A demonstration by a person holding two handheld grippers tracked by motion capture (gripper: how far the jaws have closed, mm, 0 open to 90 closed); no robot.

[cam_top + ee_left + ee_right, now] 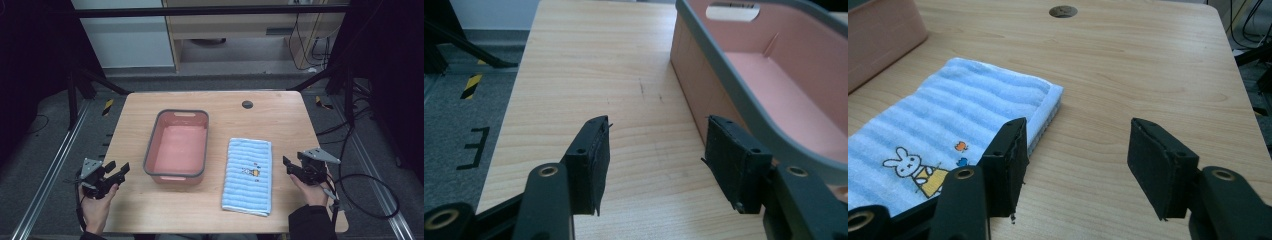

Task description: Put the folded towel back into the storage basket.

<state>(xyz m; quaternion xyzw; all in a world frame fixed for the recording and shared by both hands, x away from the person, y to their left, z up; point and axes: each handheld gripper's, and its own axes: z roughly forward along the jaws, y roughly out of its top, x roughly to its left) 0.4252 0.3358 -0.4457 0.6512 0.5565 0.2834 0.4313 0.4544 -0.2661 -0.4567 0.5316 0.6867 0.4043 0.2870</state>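
High view: both grippers rest open at the near corners of the table (280,107), holding nothing.

Right gripper (1075,165), jaws spread, sits just beside the folded blue towel (948,125) at its 9 o'clock; left gripper (656,165), jaws apart, has the pink tub (774,75) at 2 o'clock. Towel looks soft, light and floppy: best pinched at a folded edge or corner. Tub seems stiff; its grey rim offers a grip.

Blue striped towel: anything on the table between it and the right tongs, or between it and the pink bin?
Nothing visible. Bare wood separates the right tongs from the folded blue striped towel, and towel from grey-rimmed pink plastic bin.
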